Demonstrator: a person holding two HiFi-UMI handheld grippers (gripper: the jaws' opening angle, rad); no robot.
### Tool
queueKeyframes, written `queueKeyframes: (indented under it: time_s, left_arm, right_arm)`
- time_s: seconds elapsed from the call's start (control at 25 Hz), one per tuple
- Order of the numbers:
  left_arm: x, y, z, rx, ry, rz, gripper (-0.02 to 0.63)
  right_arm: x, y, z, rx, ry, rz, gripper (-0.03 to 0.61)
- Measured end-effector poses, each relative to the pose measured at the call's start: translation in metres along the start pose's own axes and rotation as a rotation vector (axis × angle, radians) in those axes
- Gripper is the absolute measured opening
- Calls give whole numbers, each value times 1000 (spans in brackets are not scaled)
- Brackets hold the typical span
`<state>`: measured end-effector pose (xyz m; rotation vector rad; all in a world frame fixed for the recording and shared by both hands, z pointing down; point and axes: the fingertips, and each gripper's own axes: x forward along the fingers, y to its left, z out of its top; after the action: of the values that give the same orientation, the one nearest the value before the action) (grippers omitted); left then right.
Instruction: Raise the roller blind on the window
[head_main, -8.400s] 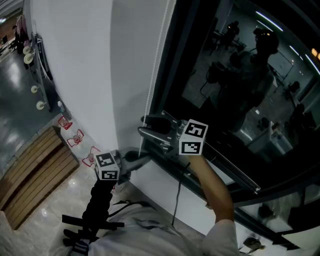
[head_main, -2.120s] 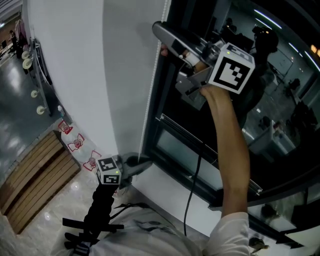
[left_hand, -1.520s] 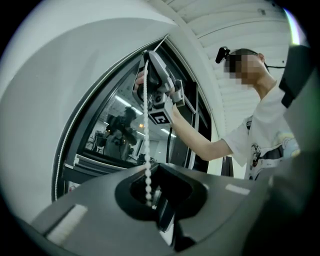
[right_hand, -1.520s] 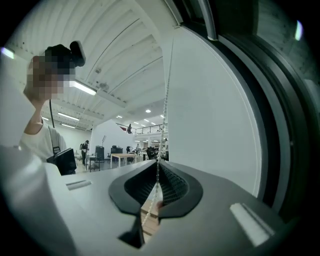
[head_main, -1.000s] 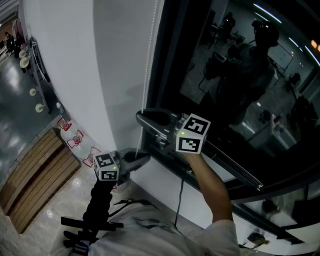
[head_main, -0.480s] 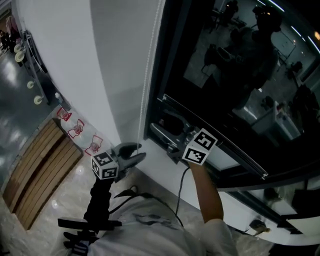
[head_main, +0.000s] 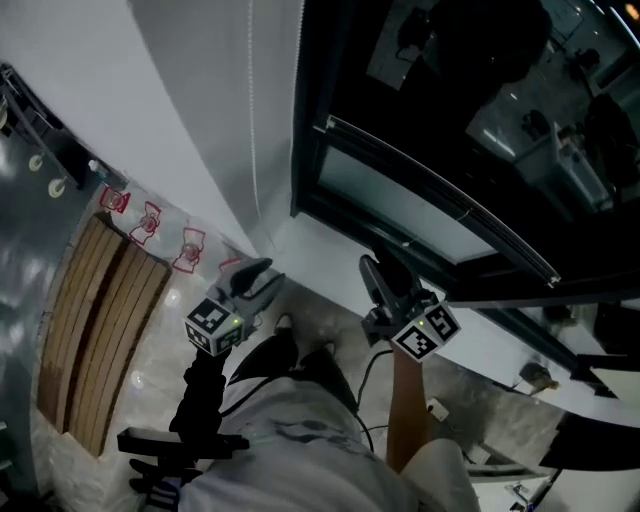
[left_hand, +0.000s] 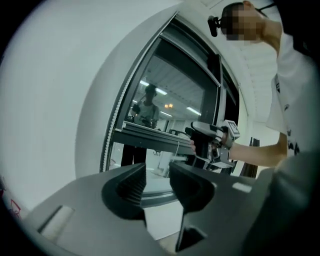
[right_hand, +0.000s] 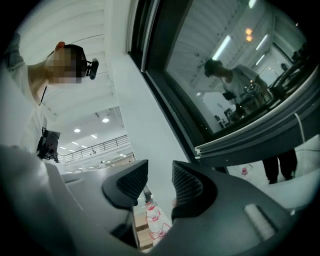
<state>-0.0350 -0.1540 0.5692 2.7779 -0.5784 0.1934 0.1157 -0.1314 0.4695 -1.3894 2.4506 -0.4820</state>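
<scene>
The white bead chain (head_main: 252, 120) of the roller blind hangs down the wall beside the dark window frame (head_main: 300, 110); it also shows as a bead chain (left_hand: 113, 125) in the left gripper view. No blind fabric covers the window glass (head_main: 430, 70). My right gripper (head_main: 372, 268) is held low in front of the sill, apart from the chain. Its jaws are closing with nothing between them, and a gap shows between them on the right gripper (right_hand: 160, 175). My left gripper (head_main: 262, 278) points at the wall's foot, open and empty, seen as the left gripper (left_hand: 157, 172).
A white sill (head_main: 480, 330) runs under the window. A slatted wooden platform (head_main: 100, 320) lies on the floor at the left, with red-marked cards (head_main: 150, 220) along the wall's foot. A cable (head_main: 368, 372) trails from the right gripper. The person's legs stand below.
The right gripper has dropped from the chain beside the window frame to below the sill and its jaws have parted. The head view has tilted further down. The left gripper has barely moved.
</scene>
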Motion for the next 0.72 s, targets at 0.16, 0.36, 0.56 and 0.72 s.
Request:
queueKeyframes:
  time_s: [0.16, 0.36, 0.56, 0.72]
  left_arm:
    - [-10, -20, -8, -15, 2, -51, -2]
    - [-19, -80, -18, -13, -12, -117, -2]
    - [-47, -159, -38, -49, -57, -163, -3]
    - [-65, -220, -51, -32, -62, -183, -3]
  right_arm:
    - [-36, 9, -12, 17, -33, -111, 111]
    - [-119, 34, -20, 3, -152, -247, 55]
    - [-212, 62, -52, -13, -143, -458, 2]
    - [-266, 94, -70, -6, -128, -511, 2]
